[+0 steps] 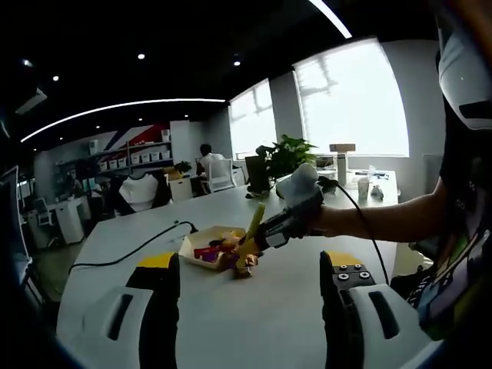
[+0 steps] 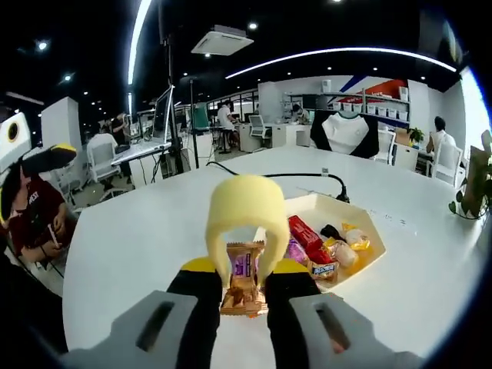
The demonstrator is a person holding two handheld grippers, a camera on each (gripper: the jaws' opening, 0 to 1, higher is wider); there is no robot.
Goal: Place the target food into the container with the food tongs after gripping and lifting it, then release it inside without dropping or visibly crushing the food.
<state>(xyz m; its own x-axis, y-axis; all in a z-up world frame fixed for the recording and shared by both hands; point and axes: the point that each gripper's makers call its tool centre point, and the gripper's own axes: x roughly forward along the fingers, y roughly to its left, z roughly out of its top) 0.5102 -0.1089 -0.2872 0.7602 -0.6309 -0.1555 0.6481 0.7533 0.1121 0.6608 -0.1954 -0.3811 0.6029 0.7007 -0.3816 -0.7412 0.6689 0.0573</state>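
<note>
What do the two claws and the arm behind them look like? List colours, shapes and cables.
The left claw has two broad black jaws with yellow tips on grey bodies, screws on one. The right claw is black with a pale rounded housing, trailed by a black cable; its own view shows black jaws, yellow trim, grey bodies. The person's forearm is bare.

- White bench [image 1: 269, 307] carrying a black cable [image 1: 131, 250] at ten o'clock.
- Potted plant [image 1: 286, 157] at twelve o'clock, far edge.
- Seated person [image 1: 206, 157] beyond, by white chairs.
- Monitor [image 2: 163, 114] at eleven o'clock.
</note>
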